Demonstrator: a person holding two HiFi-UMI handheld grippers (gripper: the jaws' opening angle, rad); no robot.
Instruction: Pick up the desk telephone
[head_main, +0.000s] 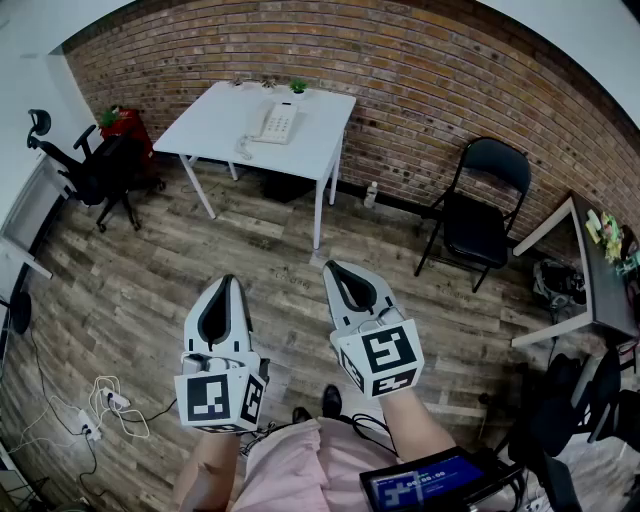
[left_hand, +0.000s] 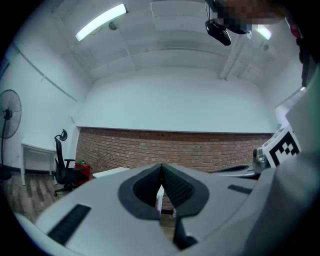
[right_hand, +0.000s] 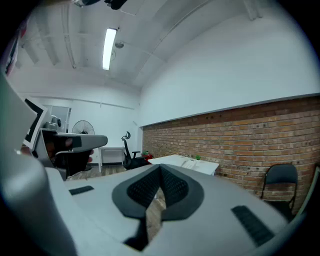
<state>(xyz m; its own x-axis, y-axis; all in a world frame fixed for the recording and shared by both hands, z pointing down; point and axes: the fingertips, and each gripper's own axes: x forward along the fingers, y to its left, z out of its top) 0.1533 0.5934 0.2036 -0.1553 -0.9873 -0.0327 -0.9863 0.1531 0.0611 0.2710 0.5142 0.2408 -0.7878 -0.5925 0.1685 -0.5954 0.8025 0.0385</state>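
Desk telephone (head_main: 275, 122) flat on white table (head_main: 215, 125), toward the back edge, close to the brick wall (head_main: 420, 70). Coiled cord (head_main: 243, 150) trailing off its left side. Small green plant (head_main: 297, 86) just behind it at the table's rim. Black folding chair (head_main: 480, 215) right of the table, black office chair (head_main: 95, 170) left of it. Well apart from all that, over the wood floor (head_main: 150, 290): left gripper (head_main: 229, 283) and right gripper (head_main: 332, 266), side by side, both with jaws closed together, nothing between them.
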